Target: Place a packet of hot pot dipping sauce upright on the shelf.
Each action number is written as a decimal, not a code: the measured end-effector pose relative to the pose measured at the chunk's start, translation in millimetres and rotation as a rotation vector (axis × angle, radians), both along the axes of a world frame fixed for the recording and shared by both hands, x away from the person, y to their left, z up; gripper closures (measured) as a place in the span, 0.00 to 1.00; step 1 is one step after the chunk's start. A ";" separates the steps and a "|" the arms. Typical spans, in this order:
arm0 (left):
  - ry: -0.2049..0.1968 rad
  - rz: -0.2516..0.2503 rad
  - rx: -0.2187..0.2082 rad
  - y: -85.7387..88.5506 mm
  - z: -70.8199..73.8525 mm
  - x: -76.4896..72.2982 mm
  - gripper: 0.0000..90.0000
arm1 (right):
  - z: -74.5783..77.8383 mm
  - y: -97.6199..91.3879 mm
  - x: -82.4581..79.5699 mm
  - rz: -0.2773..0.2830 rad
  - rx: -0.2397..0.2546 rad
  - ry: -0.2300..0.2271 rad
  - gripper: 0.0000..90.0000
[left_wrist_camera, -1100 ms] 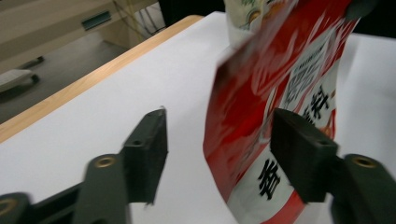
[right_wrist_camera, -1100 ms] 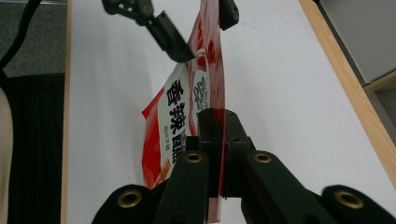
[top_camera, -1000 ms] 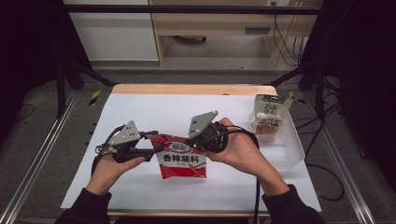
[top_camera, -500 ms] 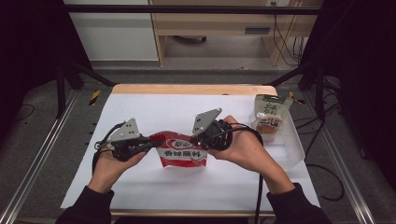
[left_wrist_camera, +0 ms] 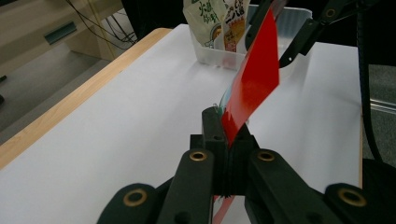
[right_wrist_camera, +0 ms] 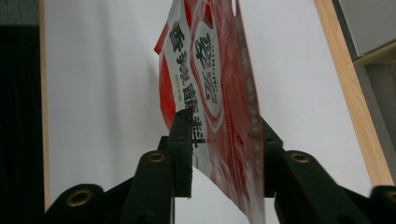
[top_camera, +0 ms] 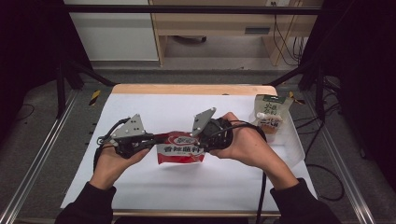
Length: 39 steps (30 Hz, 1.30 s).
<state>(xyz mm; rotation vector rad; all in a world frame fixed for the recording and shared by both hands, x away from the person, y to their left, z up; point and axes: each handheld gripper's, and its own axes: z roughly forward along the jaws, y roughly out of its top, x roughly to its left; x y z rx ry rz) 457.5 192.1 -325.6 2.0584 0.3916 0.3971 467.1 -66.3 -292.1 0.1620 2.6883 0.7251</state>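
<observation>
**Desk:** Holding a glossy red plastic snack pouch with white Chinese lettering (top_camera: 181,148) between them just above the white paper-covered table (top_camera: 154,107), the two grippers are sharing the load, yes?

**Photographer:** Not evenly. The left gripper (left_wrist_camera: 227,140) is clamping fully closed on the pouch's flat side seam. The right gripper (right_wrist_camera: 224,135) is straddling the opposite edge, and its jaws have just been opening; the film is sitting between them, but a gap is showing on one side, so it is no longer pinching.

**Desk:** How is the pouch likely handling?

**Photographer:** It is looking light and soft. The film is bending and standing edge-on in the left gripper view, so it is probably going to flop or swing from a one-sided grip. The shiny surface is likely slippery; the sealed flat margins are the safest places to be gripping, since the puffed middle is going to give under the pads.

**Desk:** Anything nearby getting in the way?

**Photographer:** A clear plastic bin (top_camera: 289,140) is sitting at the table's right edge, near the right hand, with a green-and-cream printed packet (top_camera: 270,112) standing inside it. The rest of the sheet is lying bare. The black cable (top_camera: 259,196) trailing from the right gripper is running back beside the person's forearm, well apart from the pouch.
</observation>
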 end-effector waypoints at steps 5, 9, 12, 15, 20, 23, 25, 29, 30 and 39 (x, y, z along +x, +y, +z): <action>-0.006 -0.005 0.012 -2.7 -0.4 0.0 1.00 | 0.9 4.2 4.0 -0.001 -0.072 -0.008 0.75; -0.008 -0.011 0.010 -3.8 -0.3 -0.3 1.00 | 0.8 7.2 6.6 0.002 -0.108 0.003 0.77; -0.008 -0.014 0.009 -4.1 -0.1 -0.7 1.00 | 0.3 9.1 8.3 0.006 -0.131 0.012 0.79; -0.010 -0.020 0.014 -4.3 0.5 -1.2 1.00 | -0.5 10.6 9.5 0.004 -0.142 0.021 0.81; -0.012 -0.024 0.015 -5.3 1.3 -2.0 1.00 | -2.2 11.9 12.4 0.010 -0.168 0.029 0.83; -0.010 -0.024 0.015 -5.9 1.0 -1.7 1.00 | -2.2 12.0 13.6 0.012 -0.170 0.034 0.87; -0.007 -0.025 0.015 -6.1 0.8 -1.5 1.00 | -2.5 11.8 14.0 0.011 -0.172 0.031 0.90; -0.002 -0.026 0.013 -6.5 0.4 -1.1 1.00 | -2.2 10.8 14.9 0.010 -0.177 0.029 0.96; -0.001 -0.026 0.013 -6.6 0.2 -0.9 1.00 | -2.2 10.7 14.8 0.011 -0.174 0.030 0.97; 0.021 -0.017 -0.021 -5.2 -4.2 1.6 0.99 | 1.3 11.9 13.8 0.002 -0.191 0.021 0.99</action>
